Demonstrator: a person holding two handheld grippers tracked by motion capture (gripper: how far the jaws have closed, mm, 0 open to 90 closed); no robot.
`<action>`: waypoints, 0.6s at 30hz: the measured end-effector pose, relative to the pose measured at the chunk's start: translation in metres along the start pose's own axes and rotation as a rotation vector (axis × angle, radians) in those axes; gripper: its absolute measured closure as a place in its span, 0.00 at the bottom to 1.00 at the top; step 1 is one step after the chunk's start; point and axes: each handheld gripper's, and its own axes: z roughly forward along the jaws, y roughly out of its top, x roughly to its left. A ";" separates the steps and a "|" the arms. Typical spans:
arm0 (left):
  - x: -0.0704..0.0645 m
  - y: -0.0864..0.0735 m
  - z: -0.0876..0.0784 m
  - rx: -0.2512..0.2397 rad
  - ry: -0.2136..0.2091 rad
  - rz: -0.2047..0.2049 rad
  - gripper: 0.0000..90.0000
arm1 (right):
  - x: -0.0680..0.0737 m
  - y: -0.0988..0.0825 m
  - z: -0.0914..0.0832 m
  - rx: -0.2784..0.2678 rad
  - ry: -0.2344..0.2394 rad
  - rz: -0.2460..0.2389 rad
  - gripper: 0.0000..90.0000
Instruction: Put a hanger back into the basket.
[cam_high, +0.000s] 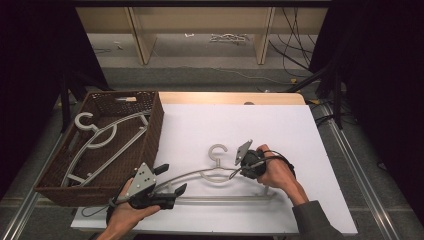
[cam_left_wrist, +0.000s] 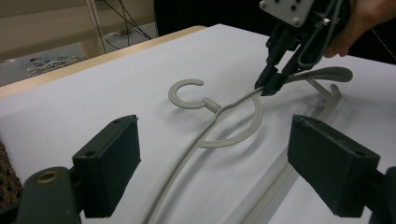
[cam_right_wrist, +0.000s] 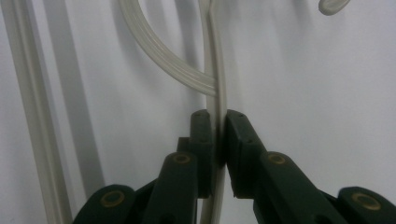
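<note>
Two grippers work over one pale hanger (cam_high: 220, 175) that lies flat on the white sheet (cam_high: 280, 125), its hook (cam_high: 218, 150) pointing to twelve o'clock in the high view. The right hand (cam_high: 276, 172) comes in from five o'clock, wrist bent, and tips the right gripper (cam_high: 236, 172) down and toward nine o'clock. Its jaws are pinched tight on the hanger's upper arm, just beside the neck; the right gripper view shows both pads (cam_right_wrist: 201, 140) pressed flat against the thin bar (cam_right_wrist: 215, 116), and the left gripper view shows the same clamp from across the sheet. The left hand (cam_high: 125, 212) enters from six o'clock, palm low, with the left gripper (cam_high: 170, 177) pointing toward three o'clock at the hanger's left end. Its jaws stand wide apart; in the left gripper view the bar (cam_left_wrist: 173, 186) runs up between them and touches neither pad.

No readable writing or brand shows on the hanger or the grippers.

At nine o'clock a brown wicker basket (cam_high: 150, 135) sits with its right wall along the sheet's left edge, near the left gripper, and holds more hangers (cam_high: 100, 137). The sheet's upper half, from the hook to the far edge at twelve o'clock, lies bare, as does the strip at three o'clock beyond the right hand. The hanger's bottom bar (cam_high: 225, 199) lies near the sheet's front edge.
</note>
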 end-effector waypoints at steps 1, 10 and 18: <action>0.000 0.002 0.002 0.002 0.003 -0.012 0.19 | 0.000 0.000 0.000 0.000 0.000 0.000 0.91; -0.005 0.021 0.040 0.118 0.012 0.019 0.23 | 0.005 0.005 -0.023 -0.040 -0.059 -0.036 0.91; -0.002 0.027 0.076 0.224 0.009 0.057 0.27 | 0.009 0.008 -0.033 -0.049 -0.085 -0.061 0.91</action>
